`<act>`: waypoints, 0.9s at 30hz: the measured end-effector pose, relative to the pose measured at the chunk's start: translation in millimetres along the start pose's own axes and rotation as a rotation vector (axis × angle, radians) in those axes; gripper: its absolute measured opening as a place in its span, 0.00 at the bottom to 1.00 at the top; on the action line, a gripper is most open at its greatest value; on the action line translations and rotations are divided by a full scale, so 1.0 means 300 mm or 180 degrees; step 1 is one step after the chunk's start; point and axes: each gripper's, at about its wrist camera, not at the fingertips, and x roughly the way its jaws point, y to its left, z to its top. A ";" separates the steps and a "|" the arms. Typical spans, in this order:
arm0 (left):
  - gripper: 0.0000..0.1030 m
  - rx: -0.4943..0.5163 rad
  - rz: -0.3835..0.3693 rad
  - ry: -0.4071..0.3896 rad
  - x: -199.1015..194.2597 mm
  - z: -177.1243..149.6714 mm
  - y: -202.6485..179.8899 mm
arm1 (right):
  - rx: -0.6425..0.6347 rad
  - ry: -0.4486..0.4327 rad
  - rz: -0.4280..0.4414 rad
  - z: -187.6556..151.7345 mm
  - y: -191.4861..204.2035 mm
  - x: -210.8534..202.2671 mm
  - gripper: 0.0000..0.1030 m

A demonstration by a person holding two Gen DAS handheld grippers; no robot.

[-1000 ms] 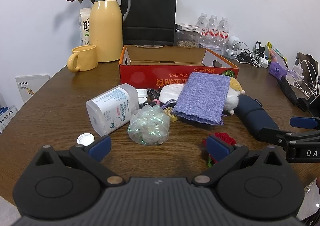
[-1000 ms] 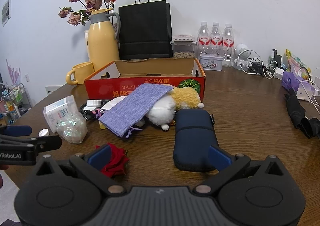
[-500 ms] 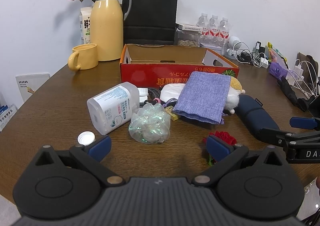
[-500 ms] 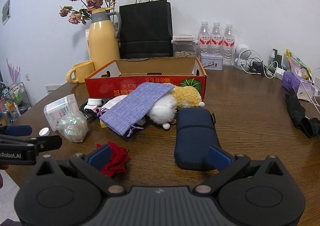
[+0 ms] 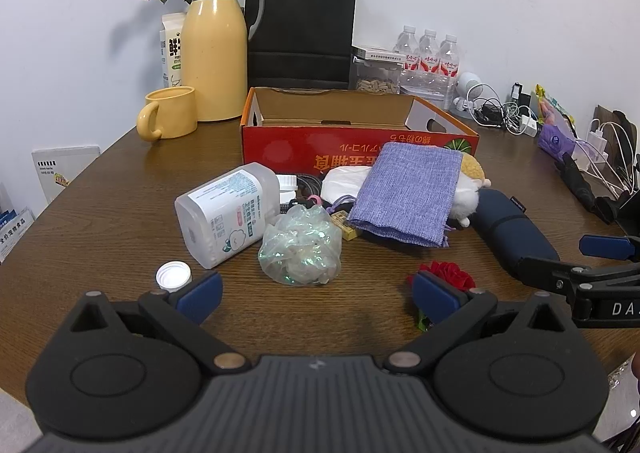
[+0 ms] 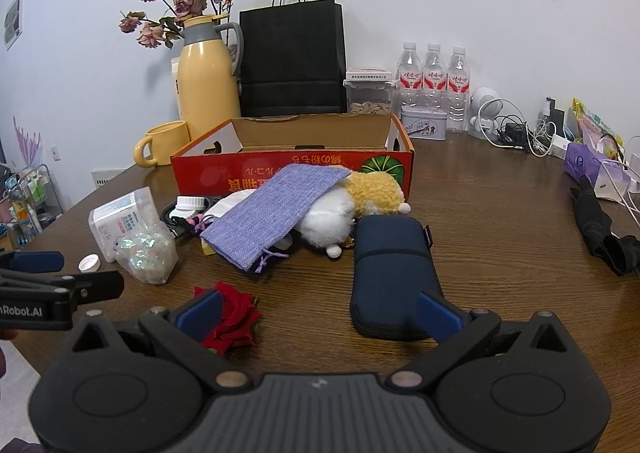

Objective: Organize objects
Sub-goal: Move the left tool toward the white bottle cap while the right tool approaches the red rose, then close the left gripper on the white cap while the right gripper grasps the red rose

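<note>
Left wrist view shows a wooden table (image 5: 120,181) with visible grain, and on it an open red cardboard box (image 5: 356,141) whose visible interior looks empty, though its floor is mostly hidden behind the front wall. By that judgement nothing has yet been sorted: every loose item lies on the table in front of the box.

Largest of these is the navy zip case (image 6: 392,273), a long, padded fabric pouch with rounded ends, lying just ahead of the right gripper (image 6: 320,313). Next comes the translucent plastic bottle (image 5: 228,213), squarish and lying on its side, label up. The lavender cloth bag (image 5: 408,197), coarse-woven and flat, is draped over a fluffy white-and-yellow plush toy (image 6: 352,205). A crinkly iridescent wad of film (image 5: 300,249) sits touching the bottle. The red fabric rose (image 6: 232,317), soft and velvety, lies close beside the right gripper's left fingertip. Smallest is the ribbed white cap (image 5: 173,275), near the left gripper (image 5: 316,293).

Both claws stand spread wide and hold nothing; each hovers low over the near edge of the table. All the gathering into the box seems left to do.
</note>
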 end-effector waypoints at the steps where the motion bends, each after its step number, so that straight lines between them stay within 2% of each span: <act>1: 1.00 0.0000 0.0000 0.0000 -0.001 -0.001 0.000 | 0.0000 0.0000 0.0000 0.000 0.000 0.000 1.00; 27: 1.00 -0.0099 0.0018 0.0014 -0.007 0.000 0.051 | -0.0047 0.0033 0.0038 0.004 0.032 0.013 1.00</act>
